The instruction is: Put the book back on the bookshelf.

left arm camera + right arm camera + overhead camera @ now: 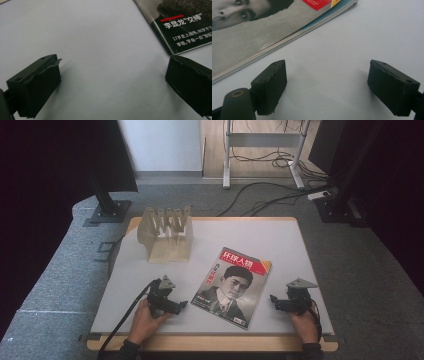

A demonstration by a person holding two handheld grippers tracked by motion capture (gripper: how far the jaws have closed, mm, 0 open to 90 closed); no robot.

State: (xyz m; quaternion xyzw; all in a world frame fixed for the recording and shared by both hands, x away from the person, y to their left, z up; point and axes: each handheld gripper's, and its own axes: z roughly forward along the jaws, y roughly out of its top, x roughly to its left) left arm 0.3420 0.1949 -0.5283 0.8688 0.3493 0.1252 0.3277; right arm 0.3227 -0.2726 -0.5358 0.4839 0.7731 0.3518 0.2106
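Left gripper (183,304) agape, empty; right gripper (272,297) likewise; magazine (231,286) flat between them, seemingly untouched.

On the magazine (231,286) cover, the white title 环球人物 is printed on a red band at the top. In the left gripper view, 李显龙"交棒" is read on the magazine (182,25) under a red bar, above smaller cut-off lines beginning 17岁走上战场.
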